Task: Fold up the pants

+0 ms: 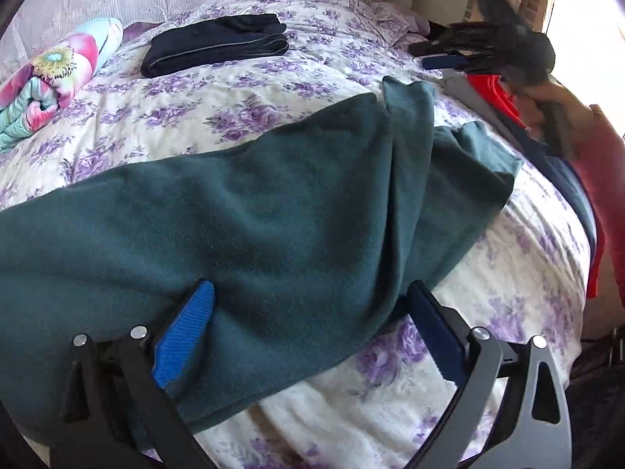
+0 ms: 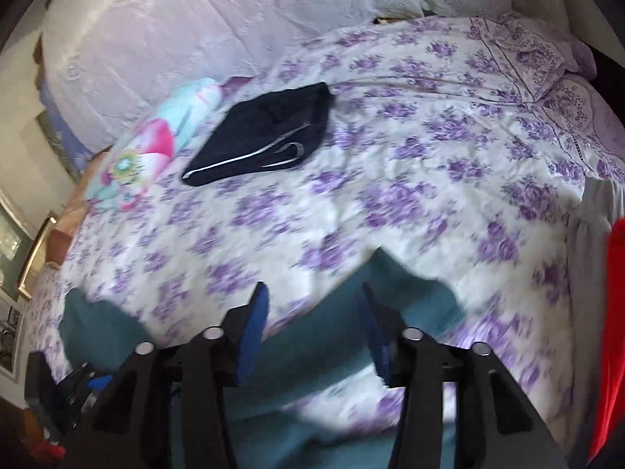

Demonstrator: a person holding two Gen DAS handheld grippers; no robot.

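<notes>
The teal pants (image 1: 242,203) lie spread across the bed (image 1: 508,273), which wears a white cover with purple flowers. In the left wrist view the pants stretch from the lower left towards the upper right, and one leg part lies folded over near the far end.

The left gripper (image 1: 308,320) stands with its jaws wide apart. The bright blue pad (image 1: 183,336) on the left touches the teal cloth or is just above it, while the other pad (image 1: 437,332) is at the edge of the pants, over the flowered cover. The cloth lies between and under the jaws, but they do not press on it.

The right gripper (image 2: 316,336) has its jaws partly apart, and nothing is pinched between them. In its own view, which is blurred, the pants (image 2: 324,320) lie below and ahead of the fingertips, apart from them. In the left wrist view this gripper (image 1: 441,54) shows at the upper right, above the far end of the pants, held by a hand (image 1: 547,97).

Farther on the bed lie dark folded pants (image 1: 215,45) with a pale stripe, and beside them a rolled floral blanket (image 1: 50,78). A red cloth (image 2: 613,332) is at the right edge.
</notes>
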